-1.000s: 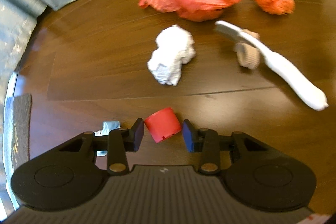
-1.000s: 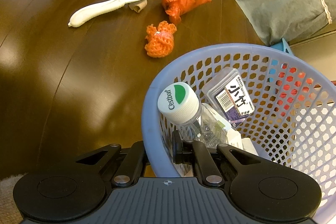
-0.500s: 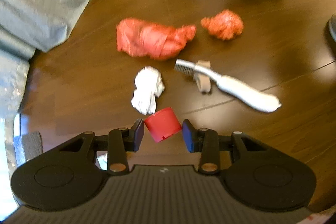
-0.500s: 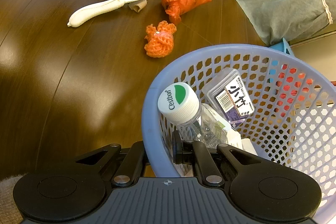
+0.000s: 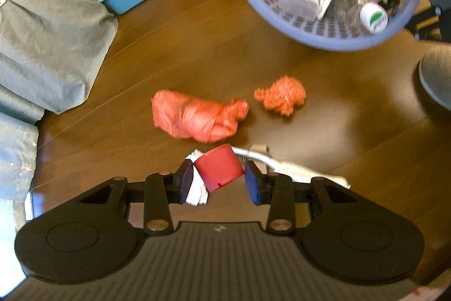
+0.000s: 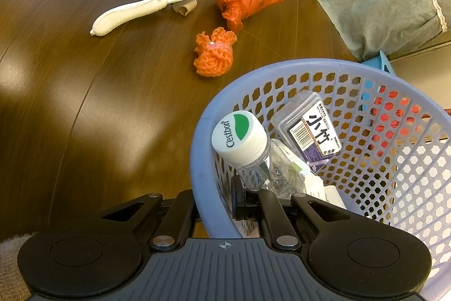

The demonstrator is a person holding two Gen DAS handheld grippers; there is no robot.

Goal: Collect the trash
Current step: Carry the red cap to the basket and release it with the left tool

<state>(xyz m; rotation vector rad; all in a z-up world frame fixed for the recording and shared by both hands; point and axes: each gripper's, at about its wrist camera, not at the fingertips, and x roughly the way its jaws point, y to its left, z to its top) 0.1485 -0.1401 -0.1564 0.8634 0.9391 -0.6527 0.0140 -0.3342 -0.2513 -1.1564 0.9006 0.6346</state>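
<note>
L gripper (image 5: 219,179) is up off the wood floor (image 5: 169,61), pointing fwd and down, its two blue-padded fingers (image 5: 186,181) pinching a red cap (image 5: 219,170) between them. Cap is tilted, open end facing the camera. Below it, on the floor: crumpled white tissue (image 5: 197,188), a white brush (image 5: 293,168) w/ a tan roll (image 5: 259,148) beside its head, a red plastic bag (image 5: 197,117) and an orange mesh ball (image 5: 282,98) just beyond.

R gripper (image 6: 215,202) is clamped on the near rim of the lavender basket (image 6: 203,148), one finger outside the wall, one inside, tool angled down over it. In the basket: a clear bottle w/ white Cestbon cap (image 6: 239,136) and a clear toothpick box (image 6: 310,131). Basket sits well apart from the L gripper, past the orange ball.
</note>
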